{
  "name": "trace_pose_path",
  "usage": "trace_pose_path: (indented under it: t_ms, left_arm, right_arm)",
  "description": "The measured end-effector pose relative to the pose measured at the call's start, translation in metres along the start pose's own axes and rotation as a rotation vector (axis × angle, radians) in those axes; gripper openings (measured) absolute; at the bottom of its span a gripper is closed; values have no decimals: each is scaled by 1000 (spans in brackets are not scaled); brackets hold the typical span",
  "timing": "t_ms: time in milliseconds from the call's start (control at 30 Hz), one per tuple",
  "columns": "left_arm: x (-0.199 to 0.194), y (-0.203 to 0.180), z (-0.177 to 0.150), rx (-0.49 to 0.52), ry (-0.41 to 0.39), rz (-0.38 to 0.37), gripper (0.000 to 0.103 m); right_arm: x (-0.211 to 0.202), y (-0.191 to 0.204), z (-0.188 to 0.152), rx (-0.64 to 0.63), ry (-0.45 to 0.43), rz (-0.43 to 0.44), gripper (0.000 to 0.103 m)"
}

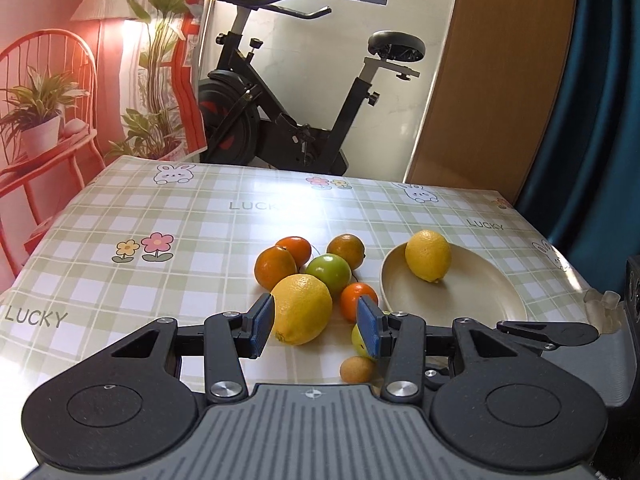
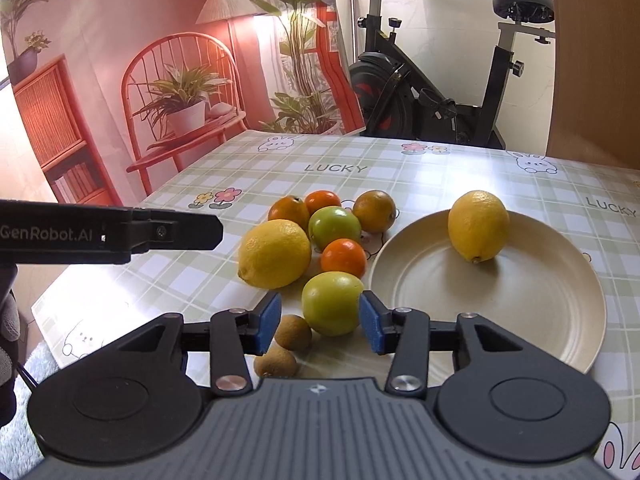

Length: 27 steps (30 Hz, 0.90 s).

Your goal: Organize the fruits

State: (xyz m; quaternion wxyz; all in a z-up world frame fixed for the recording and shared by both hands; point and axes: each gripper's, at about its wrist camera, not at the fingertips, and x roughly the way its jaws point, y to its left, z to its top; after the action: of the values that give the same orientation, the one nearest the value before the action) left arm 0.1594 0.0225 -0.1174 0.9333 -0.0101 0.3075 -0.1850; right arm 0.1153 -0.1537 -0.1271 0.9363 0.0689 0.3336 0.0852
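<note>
A cream plate [image 2: 500,320] on the checked tablecloth holds one lemon [image 2: 478,226]. Left of it lie a second lemon [image 2: 276,254], two green apples [image 2: 332,304] [image 2: 334,228], several oranges [image 2: 344,256] and two small brown fruits [image 2: 294,332]. My right gripper [image 2: 320,326] is open just short of the near green apple, with a gap at its left pad. My left gripper [image 1: 316,328] is open behind the loose lemon [image 1: 302,308], holding nothing. One of its fingers [image 2: 192,232] shows left of the pile in the right wrist view.
A black exercise bike [image 1: 288,120] stands beyond the table's far edge. A red backdrop printed with a chair and plants [image 1: 60,120] lines the left side, and a blue curtain [image 1: 592,120] hangs at the right. Bare tablecloth [image 1: 160,208] stretches left of the fruit.
</note>
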Motion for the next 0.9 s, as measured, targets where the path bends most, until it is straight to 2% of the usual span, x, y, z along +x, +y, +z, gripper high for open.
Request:
trace_pose_path:
  t_ms: [100, 200, 500, 767, 900]
  left_arm:
    - [-8, 2, 0, -29, -55, 61, 48]
    - [-12, 5, 0, -43, -73, 71, 49]
    - [-9, 10, -8, -72, -32, 90, 49]
    - [-1, 6, -9, -57, 14, 79, 49]
    - [3, 5, -13, -40, 59, 49, 49]
  right_arm:
    - [5, 11, -3, -38, 28, 28, 38]
    - [7, 19, -4, -69, 44, 36, 37]
    - [19, 25, -15, -93, 110, 61, 29]
    - [24, 20, -17, -82, 116, 45, 29]
    - [24, 16, -18, -65, 117, 57, 29]
